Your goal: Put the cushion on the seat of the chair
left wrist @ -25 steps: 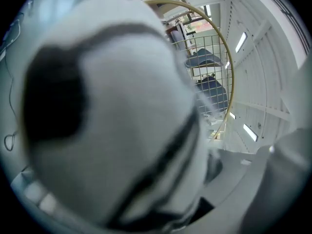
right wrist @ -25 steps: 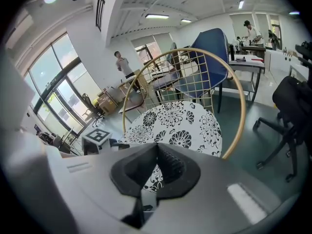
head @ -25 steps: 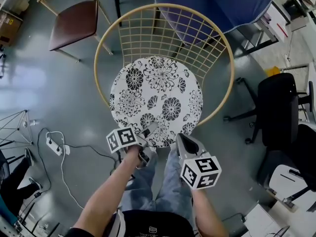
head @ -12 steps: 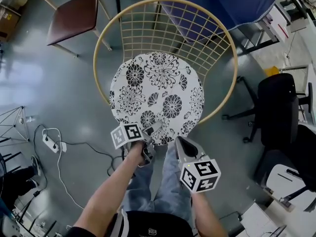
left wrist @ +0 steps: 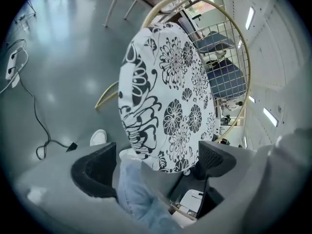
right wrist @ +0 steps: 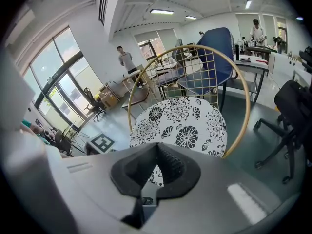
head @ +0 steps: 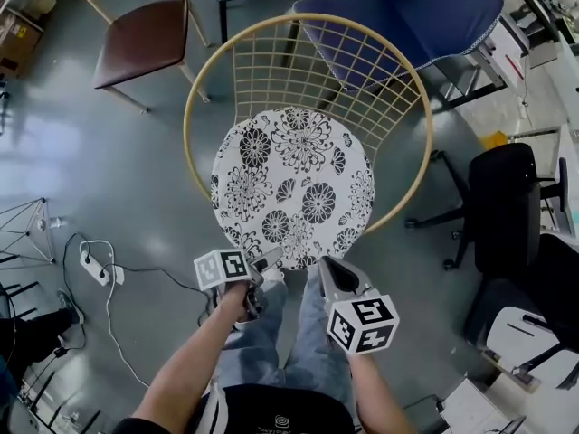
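Note:
The round white cushion with black flowers lies flat on the seat of the wire chair, inside its gold hoop. My left gripper hovers at the cushion's near edge; its jaws have just been opening and now stand wide. In the left gripper view the cushion fills the middle, its edge showing between the pads of the left gripper with neither pad touching it. My right gripper is just right of it, in front of the cushion's edge, shut on nothing. In the right gripper view the cushion sits beyond the right gripper.
A brown-seated wooden chair stands at the back left and a blue padded chair behind the wire chair. A black office chair is at the right. A power strip with cable lies on the grey floor at the left.
The left gripper's jaws have spread and it has drawn back a little from the cushion's near edge. The cushion stays on the seat. The right gripper has barely moved.

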### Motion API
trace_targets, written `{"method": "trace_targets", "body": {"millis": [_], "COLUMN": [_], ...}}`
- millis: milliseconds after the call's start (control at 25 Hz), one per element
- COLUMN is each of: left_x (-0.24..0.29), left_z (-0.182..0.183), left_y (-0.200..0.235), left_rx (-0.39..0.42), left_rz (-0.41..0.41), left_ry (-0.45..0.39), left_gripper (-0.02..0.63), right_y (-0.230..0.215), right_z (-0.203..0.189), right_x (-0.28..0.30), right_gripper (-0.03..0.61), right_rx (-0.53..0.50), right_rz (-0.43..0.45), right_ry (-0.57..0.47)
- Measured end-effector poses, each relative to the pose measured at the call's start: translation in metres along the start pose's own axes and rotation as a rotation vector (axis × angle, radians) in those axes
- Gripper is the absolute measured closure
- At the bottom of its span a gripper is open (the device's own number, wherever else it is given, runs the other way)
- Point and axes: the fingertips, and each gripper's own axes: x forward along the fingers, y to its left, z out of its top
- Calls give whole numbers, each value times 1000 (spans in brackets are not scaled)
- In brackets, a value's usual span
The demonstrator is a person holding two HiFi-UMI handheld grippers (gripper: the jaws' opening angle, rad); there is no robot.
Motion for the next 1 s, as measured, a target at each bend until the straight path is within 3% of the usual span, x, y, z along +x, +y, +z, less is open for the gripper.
{"method": "trace_targets", "body": {"millis": [160, 360, 680, 920, 1000], "left_x": [-34, -82, -144, -164, -168], "left_z": [3, 17, 33, 14, 6], "left_y": [-8, -51, -141, -215, -236], "left_rx": [43, 181, 554, 801, 881], "left_rz": [-21, -81, -135, -173, -188], "left_ry": [-25, -87, -241, -335, -355], "left_gripper": [84, 110, 421, 595, 615], "right_y": [14, 37, 63, 76, 79], "right_z": [15, 38, 67, 78, 84], "right_x": [-6, -25, -56, -78, -83], "right_gripper": [583, 583, 583, 583, 583], "right_rx": [-12, -48, -102, -145, -150], "right_rz": [-3, 3, 18, 57, 71], "right_ry": [-15, -41, -81, -127, -155]}}
